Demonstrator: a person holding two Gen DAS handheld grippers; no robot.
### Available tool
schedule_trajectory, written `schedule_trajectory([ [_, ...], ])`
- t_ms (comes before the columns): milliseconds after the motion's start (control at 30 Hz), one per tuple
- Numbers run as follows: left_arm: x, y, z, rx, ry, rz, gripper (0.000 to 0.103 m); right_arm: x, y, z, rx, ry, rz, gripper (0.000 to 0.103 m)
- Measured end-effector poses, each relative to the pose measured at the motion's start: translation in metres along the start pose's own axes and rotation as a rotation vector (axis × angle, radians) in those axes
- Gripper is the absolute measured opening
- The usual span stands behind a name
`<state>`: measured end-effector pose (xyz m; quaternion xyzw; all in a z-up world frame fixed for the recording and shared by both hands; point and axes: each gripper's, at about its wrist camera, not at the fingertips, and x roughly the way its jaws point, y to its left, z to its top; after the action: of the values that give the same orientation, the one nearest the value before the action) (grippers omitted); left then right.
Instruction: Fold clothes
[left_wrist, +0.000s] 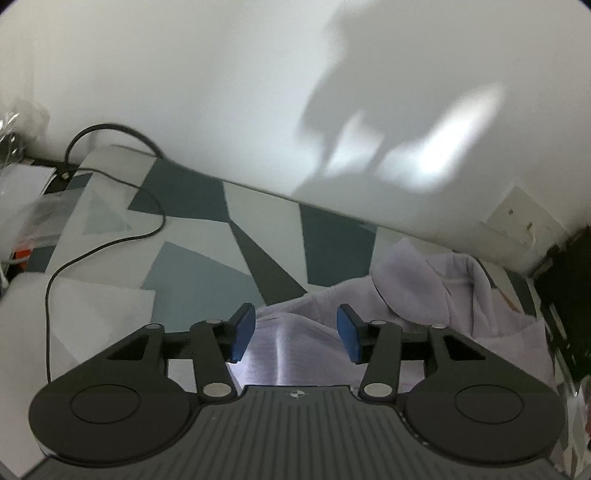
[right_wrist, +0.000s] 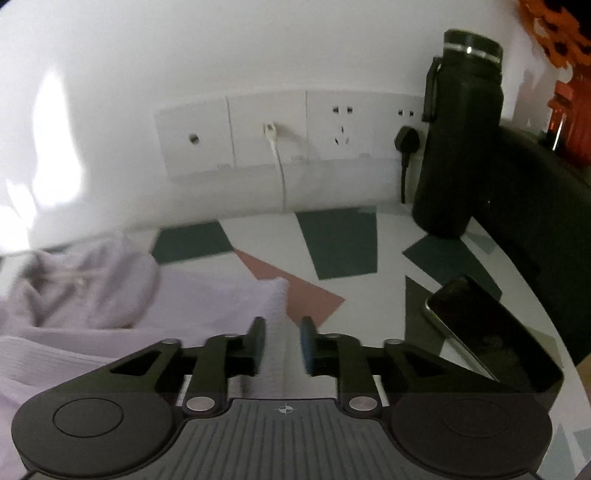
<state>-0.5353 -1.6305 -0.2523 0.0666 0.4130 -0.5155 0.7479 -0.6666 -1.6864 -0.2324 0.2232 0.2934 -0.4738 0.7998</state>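
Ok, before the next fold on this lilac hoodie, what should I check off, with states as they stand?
1. Left gripper open over the lilac hoodie: ok.
2. Right gripper astride the hoodie's cuff, pads apart: ok.
3. Cuff actually pinched: not ok.
4. Hood lying flat: not ok, bunched.
5. Phone clear of the cloth: ok.
6. Black cable clear of the cloth: ok.
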Motion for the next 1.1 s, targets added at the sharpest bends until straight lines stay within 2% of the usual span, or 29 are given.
schedule_trajectory([
  [33, 0.001, -0.003, 0.000, 0.015, 0.002, -0.004, 0.040, -0.001, 0.002, 0.000, -0.009, 0.001, 0.017, 0.025],
  [67, 0.002, -0.006, -0.001, 0.035, 0.005, 0.001, 0.008, -0.002, 0.004, 0.000, -0.020, 0.005, 0.035, 0.030],
  [100, 0.003, -0.010, -0.002, 0.059, 0.008, 0.013, 0.004, -0.001, 0.008, -0.001, -0.035, 0.015, 0.048, 0.032],
  [267, -0.009, -0.020, -0.008, 0.129, -0.051, 0.021, 0.002, 0.014, 0.030, -0.009, -0.107, 0.073, 0.076, 0.031],
  [367, -0.022, -0.020, -0.008, 0.134, -0.105, 0.022, 0.002, 0.016, 0.041, -0.014, -0.159, 0.069, 0.057, 0.008],
  [433, -0.030, -0.019, -0.008, 0.128, -0.146, 0.021, 0.002, 0.011, 0.047, -0.015, -0.187, 0.033, 0.030, 0.007],
  [500, -0.036, -0.019, -0.008, 0.126, -0.187, 0.019, 0.001, 0.000, 0.046, -0.011, -0.148, -0.041, 0.004, 0.006],
  [600, -0.028, -0.017, -0.008, 0.117, -0.199, 0.032, 0.002, -0.002, 0.046, -0.003, -0.127, -0.094, -0.030, 0.006],
  [733, -0.009, -0.014, -0.014, 0.093, -0.179, 0.072, 0.002, 0.023, 0.047, -0.004, -0.166, -0.029, -0.053, 0.006],
  [800, 0.001, -0.014, -0.016, 0.098, -0.137, 0.080, 0.002, 0.035, 0.047, -0.010, -0.179, 0.008, -0.048, 0.008],
  [833, 0.006, -0.014, -0.018, 0.102, -0.113, 0.083, 0.005, 0.037, 0.048, -0.012, -0.189, 0.005, -0.047, 0.009],
  [900, 0.009, -0.016, -0.016, 0.114, -0.062, 0.094, 0.014, 0.034, 0.049, -0.014, -0.200, -0.007, -0.049, 0.018],
  [967, 0.002, -0.018, -0.013, 0.126, -0.053, 0.086, 0.038, 0.024, 0.046, -0.013, -0.183, -0.021, -0.037, 0.026],
  [1033, -0.014, -0.019, -0.012, 0.137, -0.073, 0.056, 0.045, 0.006, 0.038, -0.012, -0.137, -0.038, -0.008, 0.027],
  [1100, -0.035, -0.020, -0.016, 0.159, -0.090, 0.028, 0.045, -0.014, 0.029, -0.015, -0.081, -0.045, 0.014, 0.027],
])
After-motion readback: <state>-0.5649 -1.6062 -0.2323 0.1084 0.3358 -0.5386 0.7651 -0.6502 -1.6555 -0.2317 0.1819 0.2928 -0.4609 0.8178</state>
